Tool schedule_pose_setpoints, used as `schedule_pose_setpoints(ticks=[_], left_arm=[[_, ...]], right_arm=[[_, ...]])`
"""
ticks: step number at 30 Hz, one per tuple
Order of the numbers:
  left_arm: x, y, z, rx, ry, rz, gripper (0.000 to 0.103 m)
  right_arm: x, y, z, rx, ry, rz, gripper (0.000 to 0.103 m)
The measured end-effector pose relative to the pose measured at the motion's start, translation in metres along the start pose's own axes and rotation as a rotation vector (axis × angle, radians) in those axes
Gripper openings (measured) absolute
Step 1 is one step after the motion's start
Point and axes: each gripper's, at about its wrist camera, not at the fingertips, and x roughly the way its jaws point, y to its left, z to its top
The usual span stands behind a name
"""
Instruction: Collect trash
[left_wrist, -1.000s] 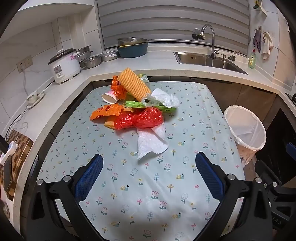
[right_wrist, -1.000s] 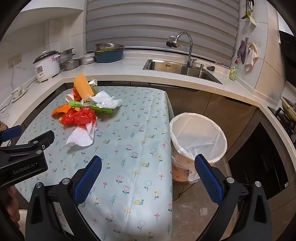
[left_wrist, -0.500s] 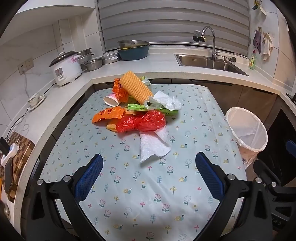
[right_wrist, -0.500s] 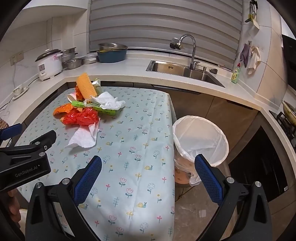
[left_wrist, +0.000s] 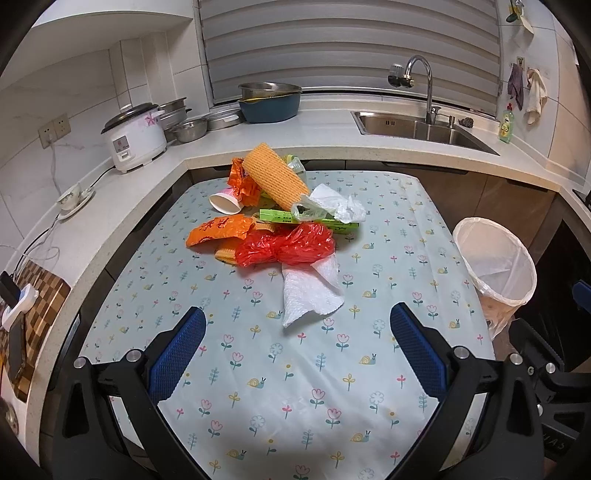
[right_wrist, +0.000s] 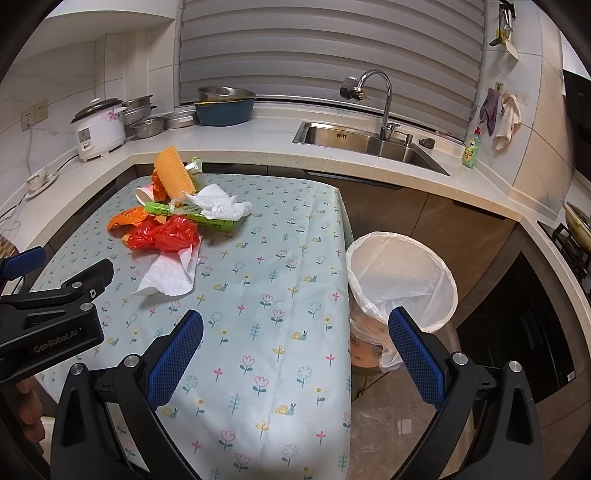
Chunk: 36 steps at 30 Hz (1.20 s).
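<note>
The left gripper (left_wrist: 297, 347) hovers over the flowered counter (left_wrist: 295, 387), fingers spread and holding nothing; the right gripper (right_wrist: 295, 350) hangs at the counter's edge, fingers likewise spread and bare; the trash pile (left_wrist: 275, 218) lies beyond the paper towel (left_wrist: 310, 291); the lined bin (right_wrist: 400, 277) stands on the floor just beside the counter.

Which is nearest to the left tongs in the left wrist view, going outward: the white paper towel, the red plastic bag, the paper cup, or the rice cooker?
From the left tongs:
1. White paper towel, straight ahead on the table.
2. Red plastic bag, just behind the towel.
3. Paper cup, back left of the pile.
4. Rice cooker, on the counter, far left.
</note>
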Motion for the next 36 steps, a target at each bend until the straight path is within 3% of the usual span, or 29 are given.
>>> schedule_pose_setpoints(ticks=[36], left_arm=[[-0.004, -0.011, -0.003, 0.029, -0.012, -0.008, 0.096]], right_arm=[[0.000, -0.003, 0.000, 0.011, -0.006, 0.002, 0.096]])
